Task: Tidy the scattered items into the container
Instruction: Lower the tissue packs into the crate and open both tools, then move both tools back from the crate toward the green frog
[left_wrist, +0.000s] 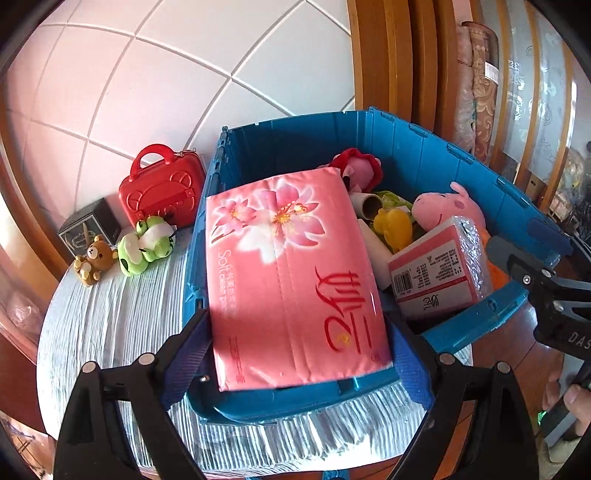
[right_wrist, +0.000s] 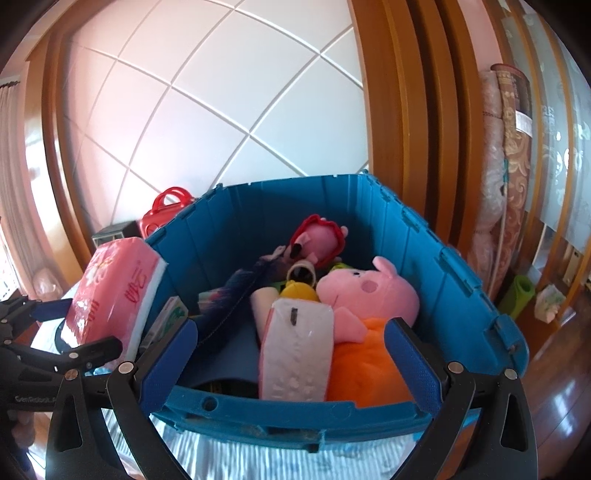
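Tissue pack pinched btwn left gripper pads, held over near-left rim of blue bin. Ahead of jaws, inside bin: pig plush, 2nd tissue pack, yellow toy. Left of jaws, outside bin on cloth: frog, bear, red case. Right gripper jaws spread, empty, at bin's near rim.

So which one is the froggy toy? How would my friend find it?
Start at the big blue crate on the striped cloth, then look just outside its left wall, in front of the red toy suitcase. The frog plush lies there beside a small brown bear. It is the only bright green toy outside the crate, with a white patch on it.
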